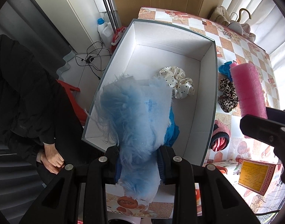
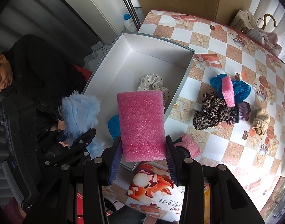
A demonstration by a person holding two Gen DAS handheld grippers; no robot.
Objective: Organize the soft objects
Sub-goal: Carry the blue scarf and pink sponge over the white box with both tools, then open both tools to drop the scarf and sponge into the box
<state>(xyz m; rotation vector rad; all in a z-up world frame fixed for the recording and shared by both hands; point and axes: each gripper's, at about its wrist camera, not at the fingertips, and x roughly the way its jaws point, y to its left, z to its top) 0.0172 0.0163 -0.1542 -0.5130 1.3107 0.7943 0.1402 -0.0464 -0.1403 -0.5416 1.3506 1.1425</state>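
The left gripper [image 1: 138, 158] is clamped on a fluffy pale-blue cloth [image 1: 135, 112], its jaws drawn in close with the fabric bunched between them and spilling forward over the near end of the white box [image 1: 207, 100]. Beside it, the right gripper [image 2: 144, 156] is pinched on a pink foam block [image 2: 142, 125], the jaws pressing its two sides, and the block stands upright above the box's near right-hand corner. Inside the box there is already a spotted cream scrunchie [image 1: 177, 82] and a crumpled bright-blue cloth [image 1: 172, 130] partly hidden under the fluffy one. Out on the checked tablecloth [image 2: 207, 37], to the right of the box, a leopard-print scrunchie [image 2: 209, 113], a smaller pink foam piece [image 2: 228, 91] resting on another blue cloth [image 2: 241, 89], and a couple of knitted items wait their turn. To my eye both hands are at the dropping-off step. What comes next seems to be lowering each piece well inside the walls and letting the jaws go; the fluffy cloth looks likely to cling to the pads.
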